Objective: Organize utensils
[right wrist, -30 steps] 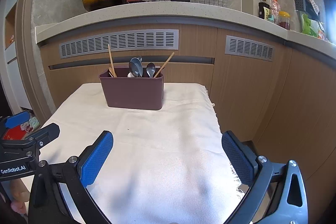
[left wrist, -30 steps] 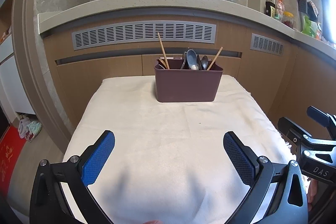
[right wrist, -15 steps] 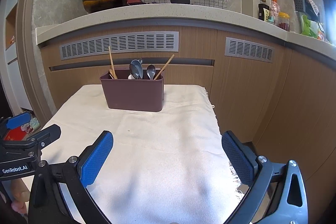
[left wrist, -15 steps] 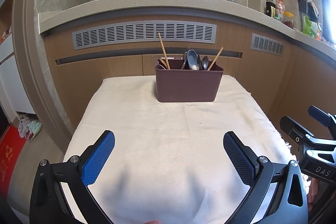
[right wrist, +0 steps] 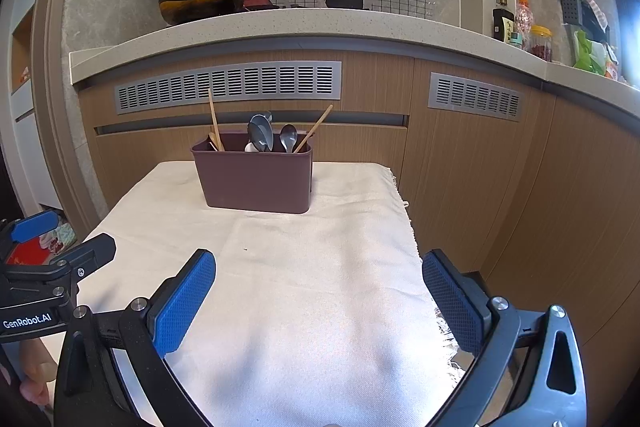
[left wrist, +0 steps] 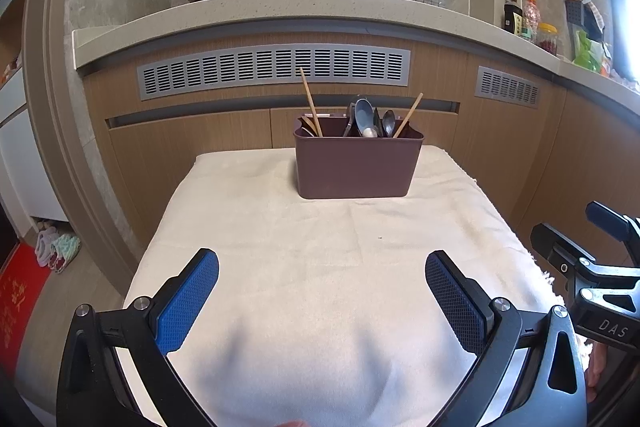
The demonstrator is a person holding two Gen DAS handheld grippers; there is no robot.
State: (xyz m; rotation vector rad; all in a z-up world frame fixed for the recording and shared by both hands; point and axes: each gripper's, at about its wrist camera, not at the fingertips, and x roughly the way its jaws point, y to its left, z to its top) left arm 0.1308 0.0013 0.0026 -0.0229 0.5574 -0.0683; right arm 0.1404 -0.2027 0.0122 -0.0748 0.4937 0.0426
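Sitting upper centre of the left view, the bin point(left wrist: 357, 165) is well ahead of both empty, spread claws: left gripper point(left wrist: 320, 301), right gripper point(right wrist: 318, 301); utensils point(left wrist: 366, 121) stand upright.

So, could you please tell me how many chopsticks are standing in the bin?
2. One chopstick stands at the left end of the bin, leaning slightly left; the other leans right at the right end, beside the spoons. More may be hidden inside.
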